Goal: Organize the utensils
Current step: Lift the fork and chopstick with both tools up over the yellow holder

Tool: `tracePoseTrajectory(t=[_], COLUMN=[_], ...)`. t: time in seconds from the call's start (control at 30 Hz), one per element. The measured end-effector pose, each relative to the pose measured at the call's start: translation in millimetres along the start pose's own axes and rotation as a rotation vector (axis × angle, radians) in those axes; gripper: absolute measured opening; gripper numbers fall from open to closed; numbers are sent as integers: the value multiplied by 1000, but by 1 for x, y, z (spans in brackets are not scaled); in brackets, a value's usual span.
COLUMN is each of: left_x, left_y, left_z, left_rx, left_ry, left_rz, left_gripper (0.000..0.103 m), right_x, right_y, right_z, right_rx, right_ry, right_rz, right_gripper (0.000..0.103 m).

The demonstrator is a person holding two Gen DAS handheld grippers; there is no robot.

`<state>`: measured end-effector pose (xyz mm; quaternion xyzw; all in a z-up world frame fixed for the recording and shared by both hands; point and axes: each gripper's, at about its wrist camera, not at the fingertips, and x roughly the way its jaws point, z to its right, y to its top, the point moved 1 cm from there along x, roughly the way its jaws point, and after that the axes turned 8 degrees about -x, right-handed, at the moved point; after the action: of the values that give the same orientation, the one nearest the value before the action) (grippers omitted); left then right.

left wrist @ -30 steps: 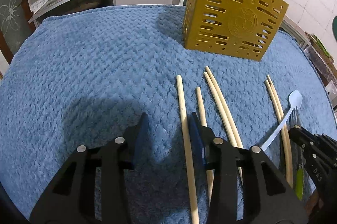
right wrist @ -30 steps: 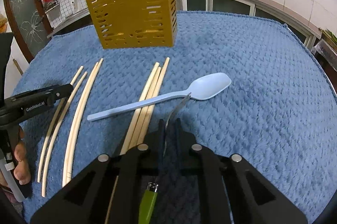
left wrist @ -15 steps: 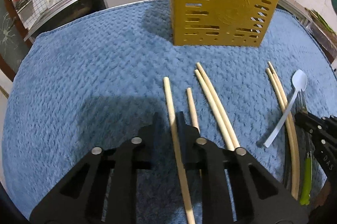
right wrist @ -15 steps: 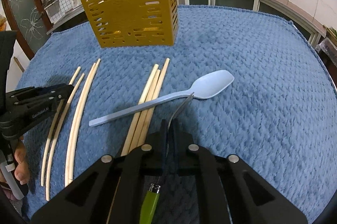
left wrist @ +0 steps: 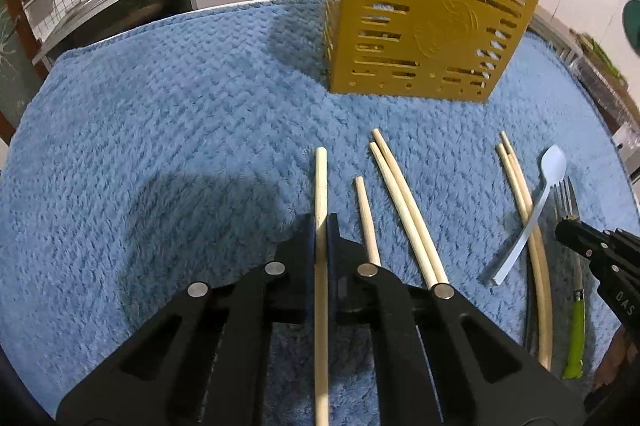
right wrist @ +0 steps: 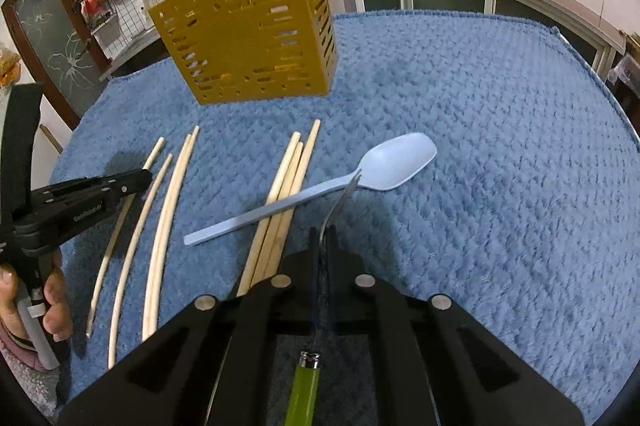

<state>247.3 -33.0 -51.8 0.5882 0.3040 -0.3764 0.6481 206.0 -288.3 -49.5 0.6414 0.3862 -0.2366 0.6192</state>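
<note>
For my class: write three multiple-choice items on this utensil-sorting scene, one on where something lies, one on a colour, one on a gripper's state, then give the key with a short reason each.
1. Where does the pale blue spoon lie?
A. inside the holder
B. across a bundle of chopsticks
C. off the cloth

2. What colour is the slotted utensil holder?
A. mustard yellow
B. white
C. red

3. What is the left gripper doing?
A. standing wide open
B. shut on a chopstick
C. shut on the spoon

Key: B, its handle crosses the chopsticks on the blue cloth; A, its walls are yellow in both views; B, the pads press one chopstick.
</note>
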Motion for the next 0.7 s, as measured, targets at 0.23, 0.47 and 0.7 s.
tracePoseTrajectory(t=[0.23,0.47,0.7], left_x=[-14,-42,-75], left_y=[4,13,22], left_z=[-11,-16,-20], left_rx=[-37,-85,-121], left_ry=[-62,-148,-222], left_rz=[48,120,227], left_gripper=[4,4,4], right_x=[-14,-27,-47], right_y=[5,14,27], right_z=[6,6,4], right_rx=[10,4,0], right_ry=[7,0,22], right_rz=[33,101,203], right_gripper=[3,2,2])
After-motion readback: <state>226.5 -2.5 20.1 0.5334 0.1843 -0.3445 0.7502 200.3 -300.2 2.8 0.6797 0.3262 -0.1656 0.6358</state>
